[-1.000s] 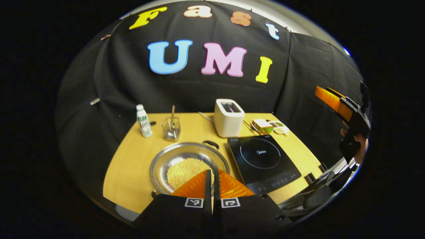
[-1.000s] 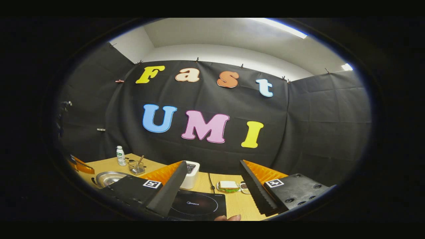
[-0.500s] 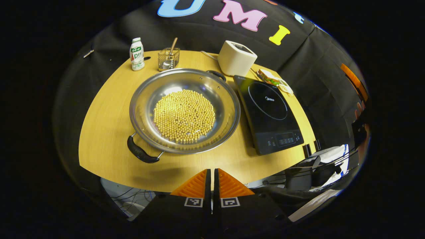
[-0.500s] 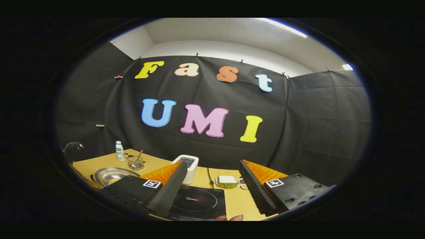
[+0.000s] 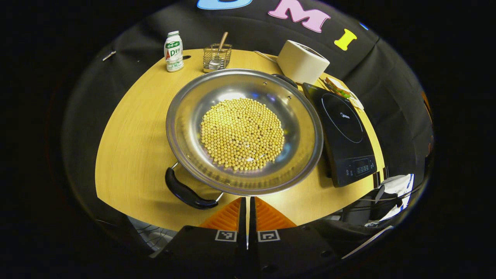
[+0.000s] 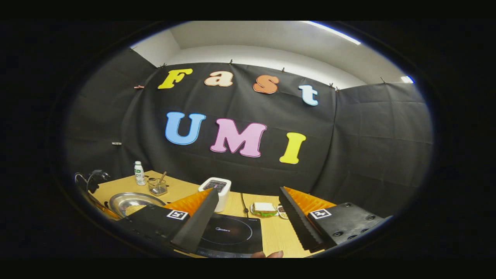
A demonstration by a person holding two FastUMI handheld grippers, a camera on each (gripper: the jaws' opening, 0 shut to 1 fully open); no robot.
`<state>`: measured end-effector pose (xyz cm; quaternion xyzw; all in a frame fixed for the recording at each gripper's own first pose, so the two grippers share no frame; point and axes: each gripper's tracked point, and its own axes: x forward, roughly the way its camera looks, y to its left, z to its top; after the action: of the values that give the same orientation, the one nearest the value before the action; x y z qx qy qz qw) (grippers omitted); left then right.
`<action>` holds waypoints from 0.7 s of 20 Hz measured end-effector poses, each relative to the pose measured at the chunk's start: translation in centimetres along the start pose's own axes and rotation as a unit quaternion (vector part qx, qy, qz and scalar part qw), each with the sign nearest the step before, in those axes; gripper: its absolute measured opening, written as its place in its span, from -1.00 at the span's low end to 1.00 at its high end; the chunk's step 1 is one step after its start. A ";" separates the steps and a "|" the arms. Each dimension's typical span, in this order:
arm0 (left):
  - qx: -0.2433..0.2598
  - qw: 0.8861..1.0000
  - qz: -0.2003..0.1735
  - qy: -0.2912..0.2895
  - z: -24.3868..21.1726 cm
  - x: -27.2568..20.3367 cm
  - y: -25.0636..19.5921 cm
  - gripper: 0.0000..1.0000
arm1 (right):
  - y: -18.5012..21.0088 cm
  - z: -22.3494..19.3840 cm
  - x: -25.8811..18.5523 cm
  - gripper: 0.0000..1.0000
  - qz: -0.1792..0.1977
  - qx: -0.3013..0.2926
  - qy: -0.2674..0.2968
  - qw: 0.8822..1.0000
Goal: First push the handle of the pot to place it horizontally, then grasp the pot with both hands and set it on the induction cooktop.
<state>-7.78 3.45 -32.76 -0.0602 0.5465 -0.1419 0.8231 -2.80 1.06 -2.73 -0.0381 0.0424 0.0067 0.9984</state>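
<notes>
Pot (image 5: 244, 131) sits on the wooden table (image 5: 131, 131), just ahead of your left gripper (image 5: 247, 205), whose fingers are pressed together with nothing between them. Its tips hang over the table's near edge, just short of the pot's rim. Near handle (image 5: 186, 192) of the pot lies just left of those tips, pointing toward the near-left; the far handle (image 5: 286, 79) points toward the toaster (image 5: 302, 62). Yellow beans (image 5: 242, 133) cover the pot's bottom. Induction cooktop (image 5: 345, 131) lies just beside the pot. Your right gripper (image 6: 248, 217) is held spread wide and empty above the cooktop (image 6: 228, 234). Bottle (image 5: 173, 51) and a wire basket (image 5: 217, 58) stand at the table's far side.
</notes>
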 end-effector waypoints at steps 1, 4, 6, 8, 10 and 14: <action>0.000 1.000 0.002 0.003 0.0 0.3 0.3 -0.90 | 0.0 -0.1 0.0 0.95 -0.001 0.000 0.002 1.000; -0.005 1.000 0.001 0.012 -0.3 1.3 1.0 -0.90 | -0.2 -0.3 0.2 0.95 -0.006 -0.002 0.006 1.000; -0.004 1.000 0.005 0.010 -0.1 1.6 1.5 -0.90 | -0.2 -0.3 0.3 0.95 -0.007 -0.001 0.007 1.000; 0.005 1.000 0.012 0.012 0.0 1.8 2.1 -0.90 | -0.2 -0.5 0.4 0.95 -0.009 -0.003 0.010 1.000; 0.014 1.000 0.017 0.015 0.2 2.0 2.9 -0.90 | 0.0 -0.6 0.6 0.96 -0.008 -0.006 0.012 1.000; 0.027 0.999 0.030 0.022 0.5 2.1 5.0 -0.90 | 0.0 -1.0 0.7 0.96 -0.013 -0.010 0.017 1.000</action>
<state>-5.71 7.57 -35.74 -0.0181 0.5623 -0.1333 0.8159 -2.23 1.02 -3.83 -0.0485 0.0588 -0.0060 0.9971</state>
